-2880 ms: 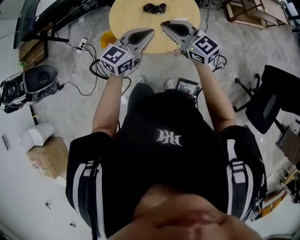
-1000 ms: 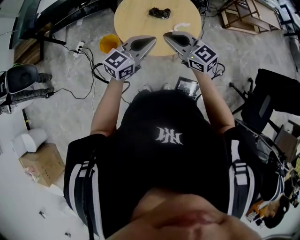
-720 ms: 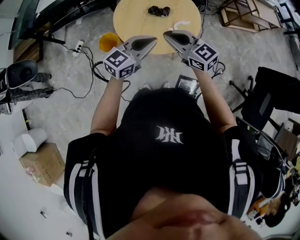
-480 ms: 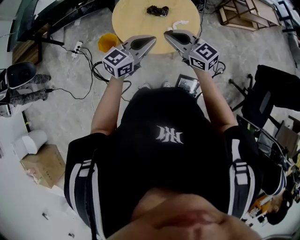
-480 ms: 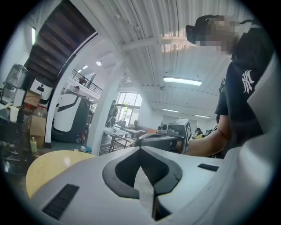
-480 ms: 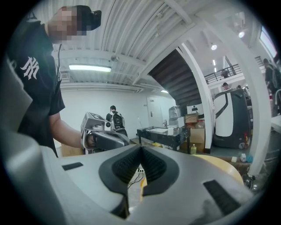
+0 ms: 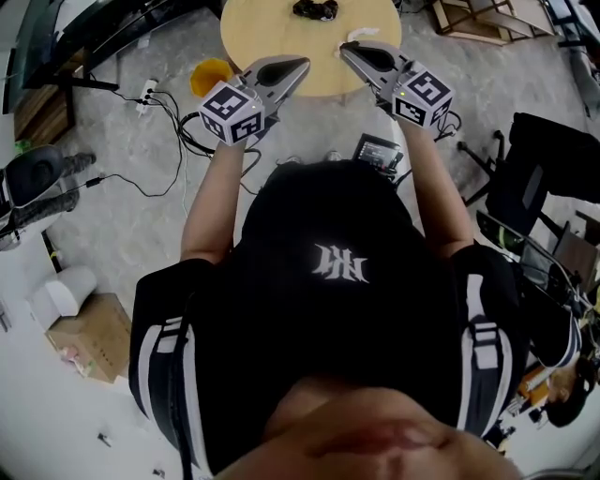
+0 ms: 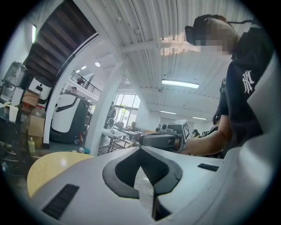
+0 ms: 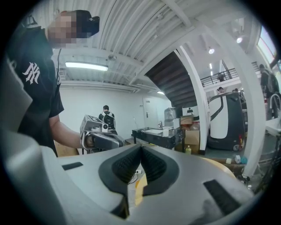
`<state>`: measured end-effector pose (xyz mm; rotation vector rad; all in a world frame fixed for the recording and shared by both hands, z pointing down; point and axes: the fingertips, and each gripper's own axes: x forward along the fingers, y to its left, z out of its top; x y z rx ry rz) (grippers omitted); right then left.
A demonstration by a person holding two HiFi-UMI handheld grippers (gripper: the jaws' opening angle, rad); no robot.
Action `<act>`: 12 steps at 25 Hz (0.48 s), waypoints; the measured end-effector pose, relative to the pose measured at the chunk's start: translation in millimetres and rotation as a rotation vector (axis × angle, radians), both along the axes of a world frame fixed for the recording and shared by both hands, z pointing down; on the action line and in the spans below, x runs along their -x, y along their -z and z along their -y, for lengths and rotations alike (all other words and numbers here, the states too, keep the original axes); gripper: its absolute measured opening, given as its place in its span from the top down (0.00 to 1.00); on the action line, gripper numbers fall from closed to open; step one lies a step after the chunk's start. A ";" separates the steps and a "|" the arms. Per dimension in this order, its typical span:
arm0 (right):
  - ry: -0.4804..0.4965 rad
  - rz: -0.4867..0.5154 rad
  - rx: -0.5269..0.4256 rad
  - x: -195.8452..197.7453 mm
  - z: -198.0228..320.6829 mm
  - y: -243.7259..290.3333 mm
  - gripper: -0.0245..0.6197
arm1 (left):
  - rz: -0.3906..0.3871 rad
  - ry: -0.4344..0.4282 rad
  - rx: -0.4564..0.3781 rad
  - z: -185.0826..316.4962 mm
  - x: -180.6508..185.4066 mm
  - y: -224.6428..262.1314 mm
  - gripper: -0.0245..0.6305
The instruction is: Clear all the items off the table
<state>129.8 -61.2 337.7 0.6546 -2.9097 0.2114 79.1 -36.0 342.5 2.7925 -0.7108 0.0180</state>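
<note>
A round light-wood table (image 7: 281,33) stands ahead of me at the top of the head view. A black tangled item (image 7: 314,9) lies near its far side. A small crumpled white item (image 7: 362,34) lies nearer, just past the tip of my right gripper (image 7: 346,48). That gripper is shut and holds nothing. My left gripper (image 7: 302,64) hangs over the table's near edge, also shut and holding nothing. The left gripper view has its jaws (image 8: 140,150) meeting, with the right gripper (image 8: 160,140) beyond. In the right gripper view the pads (image 9: 141,148) touch.
On the floor left of the table sit a yellow-orange object (image 7: 208,73) and a power strip with cables (image 7: 145,92). A black device (image 7: 377,150) lies by my feet. A black office chair (image 7: 548,187) stands at the right, a cardboard box (image 7: 84,328) at the left.
The table has slid towards the top of the head view. The right gripper's tip now lies next to the white item. Both grippers stay shut and side by side.
</note>
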 end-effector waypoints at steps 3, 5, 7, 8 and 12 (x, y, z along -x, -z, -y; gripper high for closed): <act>-0.021 -0.011 0.000 6.3 2.9 -2.7 0.95 | -0.011 -0.015 0.000 3.2 12.2 -2.0 0.94; -0.037 -0.018 -0.005 9.2 6.6 -4.1 0.95 | -0.014 -0.023 -0.009 7.6 18.5 -1.9 0.94; -0.057 -0.023 -0.002 11.2 8.8 -5.6 0.95 | -0.015 -0.028 -0.010 10.8 24.0 -2.6 0.94; -0.065 -0.025 0.004 12.0 8.8 -7.4 0.95 | -0.016 -0.030 -0.004 11.6 26.2 -3.9 0.94; -0.059 -0.035 0.026 12.1 17.9 -18.4 0.95 | -0.016 -0.022 0.011 21.6 28.1 -11.1 0.94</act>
